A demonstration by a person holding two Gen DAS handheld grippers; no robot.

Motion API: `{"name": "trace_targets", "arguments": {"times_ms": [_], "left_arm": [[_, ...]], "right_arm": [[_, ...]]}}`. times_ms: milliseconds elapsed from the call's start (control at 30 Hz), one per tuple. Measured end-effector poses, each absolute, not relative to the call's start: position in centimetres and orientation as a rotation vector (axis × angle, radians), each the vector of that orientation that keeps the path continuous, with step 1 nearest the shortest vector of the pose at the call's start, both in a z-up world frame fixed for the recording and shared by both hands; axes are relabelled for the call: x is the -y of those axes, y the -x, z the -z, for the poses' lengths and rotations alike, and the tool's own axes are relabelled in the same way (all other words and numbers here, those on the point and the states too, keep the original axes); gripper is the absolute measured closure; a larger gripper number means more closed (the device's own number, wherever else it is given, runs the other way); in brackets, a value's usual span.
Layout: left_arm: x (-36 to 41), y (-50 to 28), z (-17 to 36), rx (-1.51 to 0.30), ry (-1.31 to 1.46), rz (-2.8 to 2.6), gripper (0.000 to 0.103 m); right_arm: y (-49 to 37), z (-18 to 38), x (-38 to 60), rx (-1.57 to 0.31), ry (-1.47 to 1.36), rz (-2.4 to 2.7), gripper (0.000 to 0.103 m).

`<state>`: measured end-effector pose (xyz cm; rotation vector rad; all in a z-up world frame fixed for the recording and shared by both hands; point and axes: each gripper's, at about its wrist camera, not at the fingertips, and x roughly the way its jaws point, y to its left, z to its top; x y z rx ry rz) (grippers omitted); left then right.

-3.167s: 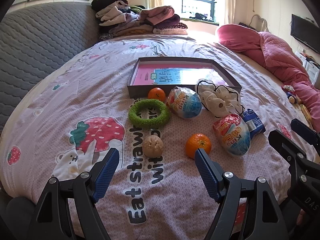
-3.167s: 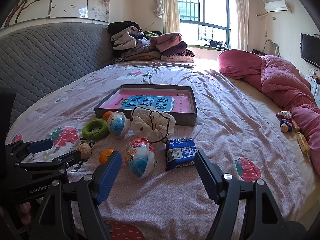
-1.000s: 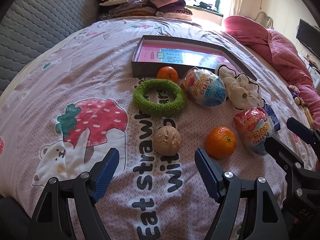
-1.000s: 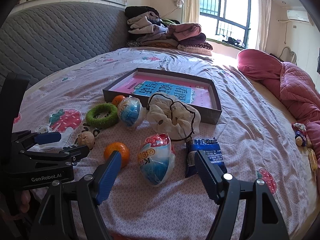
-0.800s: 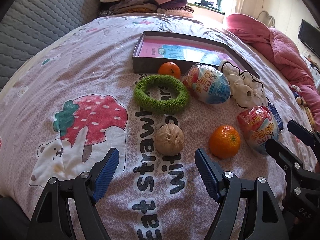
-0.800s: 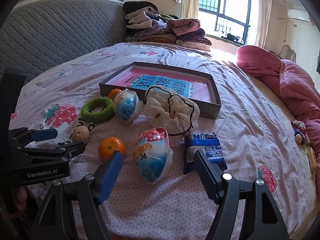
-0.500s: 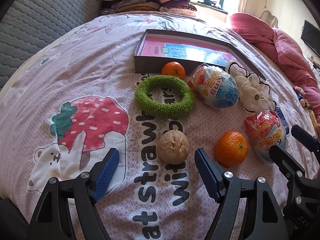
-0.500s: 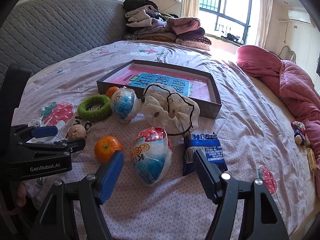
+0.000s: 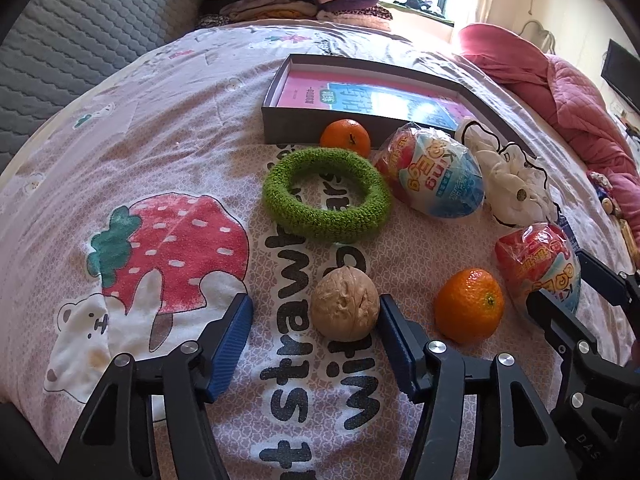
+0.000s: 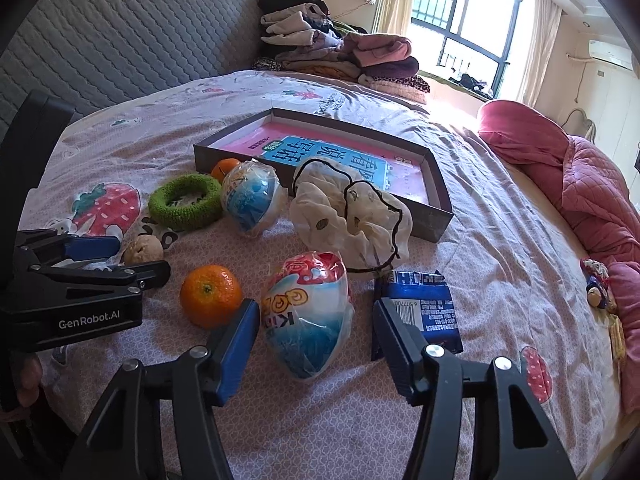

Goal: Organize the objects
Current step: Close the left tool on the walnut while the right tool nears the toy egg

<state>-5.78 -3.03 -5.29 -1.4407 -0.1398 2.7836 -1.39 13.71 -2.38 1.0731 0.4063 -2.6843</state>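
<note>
Your left tongs (image 9: 314, 342) gape wide; tan wrinkled walnut (image 9: 345, 308) sits between the tips, nearer the right one. Right tongs (image 10: 314, 340) wide, straddling the plastic-wrapped red-and-blue toy egg (image 10: 307, 318); round orange tangerine (image 10: 211, 296) at 10 o'clock.

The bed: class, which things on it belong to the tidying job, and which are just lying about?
Job: walnut, two oranges, green ring, two toy eggs, white scrunchie, blue packet, box.

Lying about: folded clothes, pink quilt.
</note>
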Motion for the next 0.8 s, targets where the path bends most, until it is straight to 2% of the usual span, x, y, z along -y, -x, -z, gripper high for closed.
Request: {"name": "trace_targets", "arguments": {"times_ms": [200,367,467,500,800], "left_arm": [[2.7,5.7,5.3,0.102,1.434,-2.777,0.045],[2.5,5.5,5.2,0.088,1.423,-2.773,0.05],[2.6,5.3,5.1,0.111,1.399,-2.754,0.063],[2.6,5.2,5.0,0.129,1.386,-2.74,0.07],[2.9,5.1,4.8,0.162,1.355,-2.725,0.07]], "right_arm": [[1.3,2.6,-13.2,-0.447,-1.057,2.678,0.052],[1.3,2.6,-13.3,-0.443,-1.051,2.676,0.054],[1.2,2.5,-13.5,-0.425,-1.046,2.677,0.054],[1.2,2.4,-13.6,-0.415,-1.04,2.68,0.054],[0.9,1.5,-14.5,-0.335,-0.998,2.687,0.055]]}}
